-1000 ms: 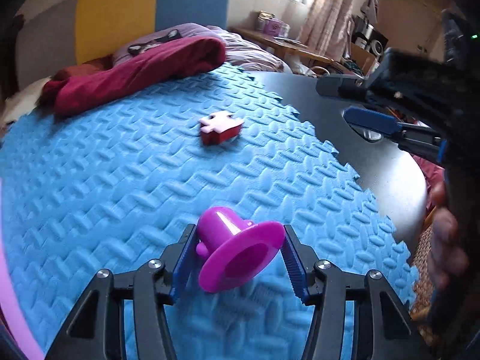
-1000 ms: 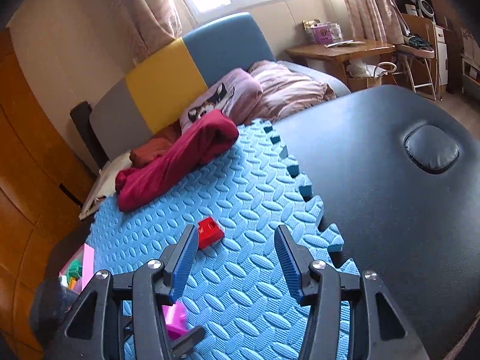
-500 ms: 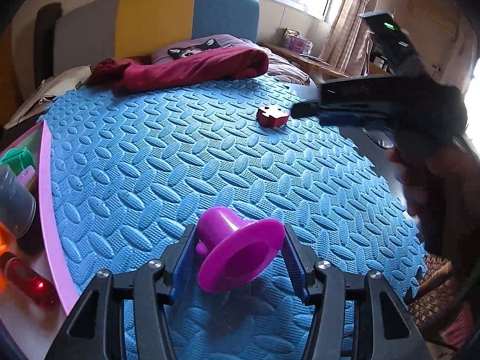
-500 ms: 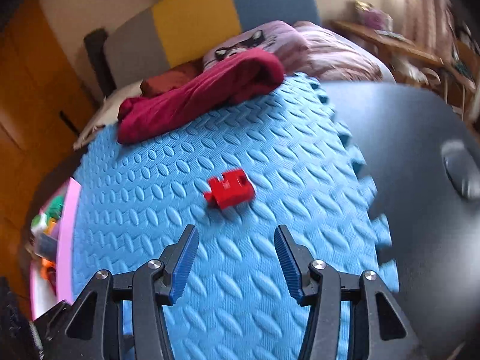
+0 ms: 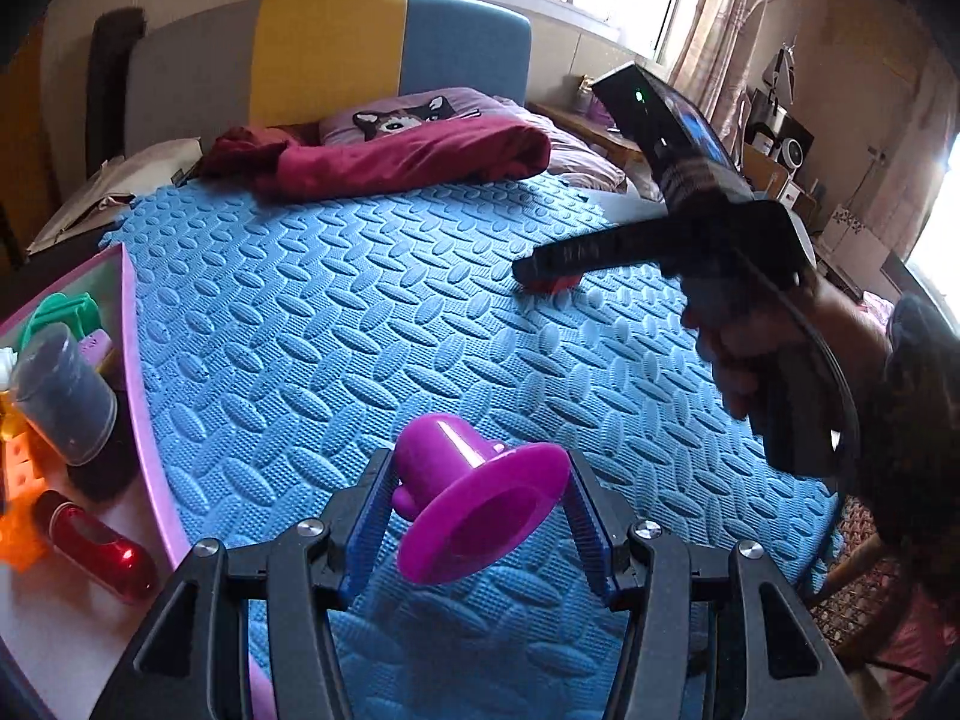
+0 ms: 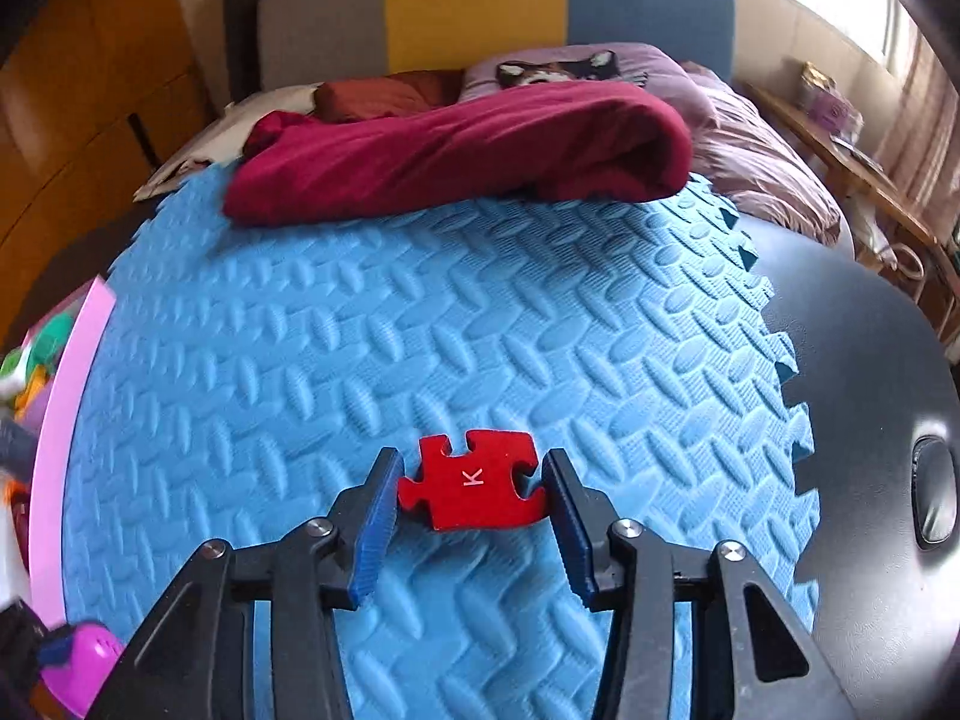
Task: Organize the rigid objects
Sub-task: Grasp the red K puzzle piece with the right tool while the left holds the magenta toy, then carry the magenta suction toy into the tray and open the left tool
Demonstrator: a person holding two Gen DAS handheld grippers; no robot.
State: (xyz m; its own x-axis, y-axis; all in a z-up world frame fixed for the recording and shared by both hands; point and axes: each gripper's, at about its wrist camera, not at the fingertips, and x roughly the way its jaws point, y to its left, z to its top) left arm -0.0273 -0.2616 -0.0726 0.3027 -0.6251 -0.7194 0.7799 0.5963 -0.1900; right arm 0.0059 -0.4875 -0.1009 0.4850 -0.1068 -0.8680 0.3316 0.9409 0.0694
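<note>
My left gripper (image 5: pixel 480 459) is shut on a purple hat-shaped toy (image 5: pixel 480 516), holding it just above the blue foam mat (image 5: pixel 336 312). The same toy shows at the lower left of the right wrist view (image 6: pixel 84 660). A flat red puzzle piece (image 6: pixel 474 489) marked K lies on the mat. My right gripper (image 6: pixel 471 459) straddles it with its jaws closing, the blue pads (image 6: pixel 378 516) right at its edges. In the left wrist view a hand holds that gripper (image 5: pixel 543 267) low over the red piece (image 5: pixel 555 284).
A pink-rimmed tray (image 5: pixel 135 360) at the mat's left edge holds a grey cup (image 5: pixel 66 402), a red capsule (image 5: pixel 96 546) and other toys. A dark red blanket (image 6: pixel 456 150) lies at the far edge. The black tabletop (image 6: pixel 870 420) borders the mat's right side.
The right gripper came down and forward until the red piece sat between its fingers, which narrowed. The left gripper carried the purple toy leftward, bringing the tray into its view.
</note>
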